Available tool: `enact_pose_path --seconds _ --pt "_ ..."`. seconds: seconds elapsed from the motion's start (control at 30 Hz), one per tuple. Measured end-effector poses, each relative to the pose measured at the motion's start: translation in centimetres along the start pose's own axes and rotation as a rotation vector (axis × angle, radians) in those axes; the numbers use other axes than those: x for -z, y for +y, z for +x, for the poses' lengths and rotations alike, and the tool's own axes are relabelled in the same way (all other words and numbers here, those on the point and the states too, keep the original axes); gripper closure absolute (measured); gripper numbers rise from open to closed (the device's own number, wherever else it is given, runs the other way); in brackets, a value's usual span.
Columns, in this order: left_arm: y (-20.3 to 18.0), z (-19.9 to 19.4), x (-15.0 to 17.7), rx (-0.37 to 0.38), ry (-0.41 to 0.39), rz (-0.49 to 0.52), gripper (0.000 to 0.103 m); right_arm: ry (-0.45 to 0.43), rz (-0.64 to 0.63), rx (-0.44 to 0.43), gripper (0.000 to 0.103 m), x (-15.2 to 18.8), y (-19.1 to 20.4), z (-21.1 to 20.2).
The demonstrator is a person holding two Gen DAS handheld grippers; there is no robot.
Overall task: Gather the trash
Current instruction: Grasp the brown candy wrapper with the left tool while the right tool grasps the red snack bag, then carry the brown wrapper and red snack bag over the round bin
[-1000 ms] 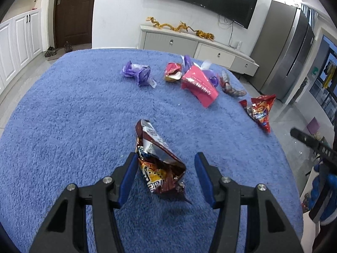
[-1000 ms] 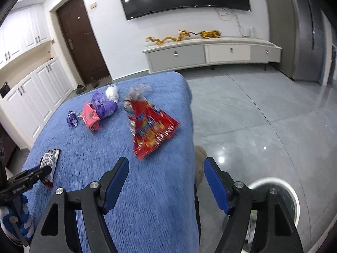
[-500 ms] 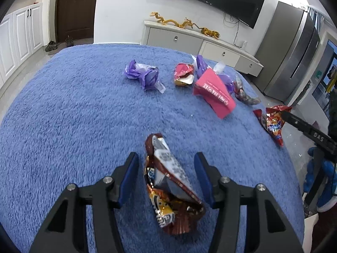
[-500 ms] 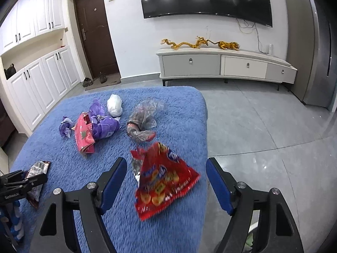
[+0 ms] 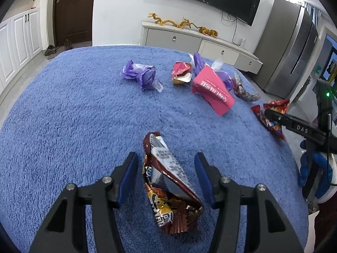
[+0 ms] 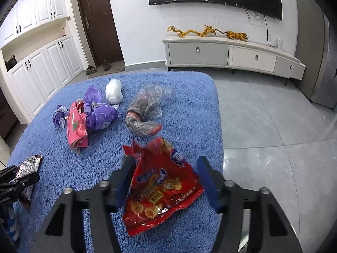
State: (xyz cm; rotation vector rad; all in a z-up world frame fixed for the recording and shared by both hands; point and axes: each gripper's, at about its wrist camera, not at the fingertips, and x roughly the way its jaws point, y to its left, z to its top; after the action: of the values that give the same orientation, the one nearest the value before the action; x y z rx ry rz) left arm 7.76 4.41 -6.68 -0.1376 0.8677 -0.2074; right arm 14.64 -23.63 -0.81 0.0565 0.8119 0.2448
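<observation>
Both grippers have closed in since 1 s ago: left gripper [image 5: 166, 179] wide open round brown wrapper [image 5: 168, 185] on blue cloth [image 5: 63, 116], right gripper [image 6: 166, 181] wide open astride red chip bag [image 6: 162, 189] at cloth's edge; holding nothing; pinch low, centred

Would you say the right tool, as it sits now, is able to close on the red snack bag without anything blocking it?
Probably yes. The right tool is open with the red snack bag lying between its fingers on the blue fleece cover; the crumpled clear wrapper lies farther off, apart from the bag.
</observation>
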Motion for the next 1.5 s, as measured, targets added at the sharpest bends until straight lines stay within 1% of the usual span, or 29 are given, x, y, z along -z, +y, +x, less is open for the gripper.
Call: enact_pose_path --seconds 0.07,0.2,0.27,0.33,0.4,0.47,0.93,1.33,1.5 --pt "0.2 -0.1 0.1 0.005 -0.004 -0.007 0.052 0.0 0.007 0.004 0.054 0.2 0.0 -0.2" --pt "0.5 -0.5 0.2 0.008 -0.012 -0.019 0.058 0.001 0.02 -0.004 0.061 0.9 0.5 -0.9" --pt "0.8 -0.6 0.2 0.014 -0.015 -0.031 0.064 0.003 0.024 -0.008 0.066 1.4 0.9 -1.3" --pt "1.0 -0.7 0.3 0.026 -0.015 -0.037 0.068 0.006 0.037 -0.017 0.067 1.9 1.2 -1.9" --pt "1.0 -0.8 0.4 0.032 -0.013 -0.037 0.074 0.009 0.048 -0.024 0.068 2.4 1.4 -2.4" --pt "0.9 -1.0 0.4 0.032 -0.016 -0.033 0.075 0.012 0.059 -0.033 0.069 3.1 1.7 -3.2" --pt "1.1 -5.2 3.1 0.053 -0.046 -0.067 0.076 -0.007 0.091 -0.046 0.07 6.6 3.3 -8.7" --pt "2.2 -9.9 3.5 0.04 -0.132 -0.102 0.076 -0.054 0.115 -0.053 0.071 8.5 4.1 -12.2" --pt "2.1 -11.1 3.8 0.037 -0.149 -0.105 0.076 -0.076 0.116 -0.068 0.071 9.1 4.6 -13.4"
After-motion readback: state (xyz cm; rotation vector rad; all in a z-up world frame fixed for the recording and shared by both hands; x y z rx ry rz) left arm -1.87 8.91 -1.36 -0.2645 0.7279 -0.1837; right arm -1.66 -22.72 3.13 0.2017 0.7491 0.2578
